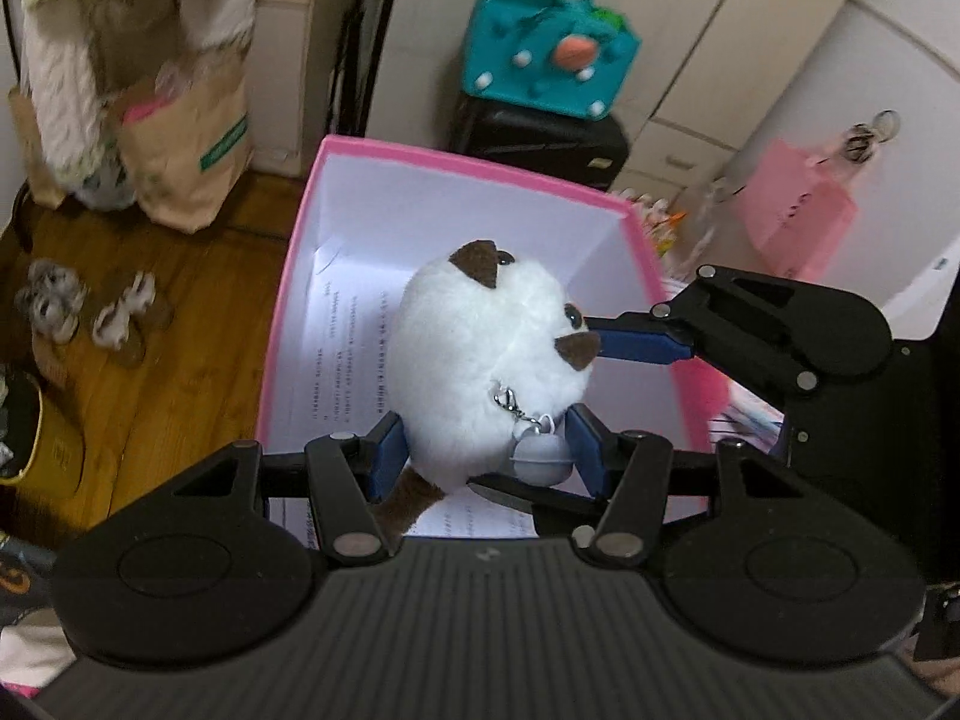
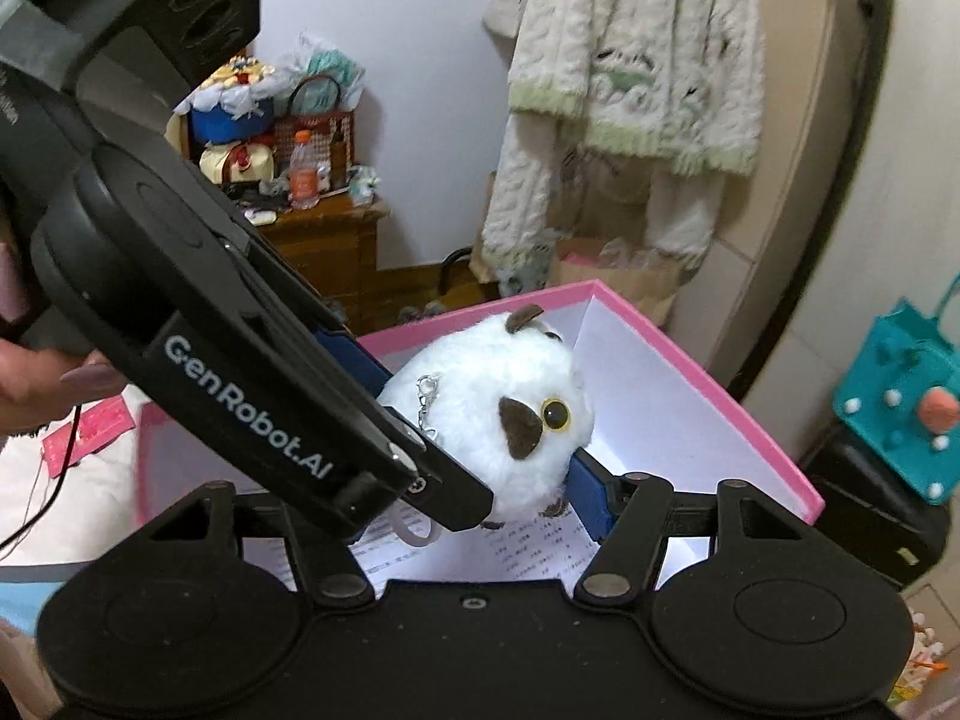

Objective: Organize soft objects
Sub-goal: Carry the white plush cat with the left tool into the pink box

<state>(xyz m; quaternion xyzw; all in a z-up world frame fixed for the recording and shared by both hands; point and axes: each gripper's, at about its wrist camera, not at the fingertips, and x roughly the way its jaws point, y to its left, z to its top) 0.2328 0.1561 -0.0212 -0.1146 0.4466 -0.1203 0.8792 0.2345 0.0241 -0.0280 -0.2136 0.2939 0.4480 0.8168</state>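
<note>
A white plush toy (image 1: 480,360) with brown ears, a brown tail and a grey bell on a clasp hangs over a pink box (image 1: 468,168) with white walls and printed paper inside. My left gripper (image 1: 486,456) is shut on the plush, its blue pads pressing the lower sides. My right gripper (image 1: 606,342) comes in from the right, a blue pad touching the plush's face. In the right wrist view the plush (image 2: 504,414) sits between my right gripper (image 2: 498,480) fingers; the left gripper body (image 2: 240,372) hides the left finger. The pink box (image 2: 708,384) lies beneath.
A teal felt bag (image 1: 552,54) sits on a black case (image 1: 540,138). A brown paper bag (image 1: 186,144) and slippers (image 1: 90,312) are on the wooden floor. A pink bag (image 1: 792,216) hangs on the right. A knit sweater (image 2: 636,84) hangs behind; a cluttered wooden cabinet (image 2: 324,240) stands left.
</note>
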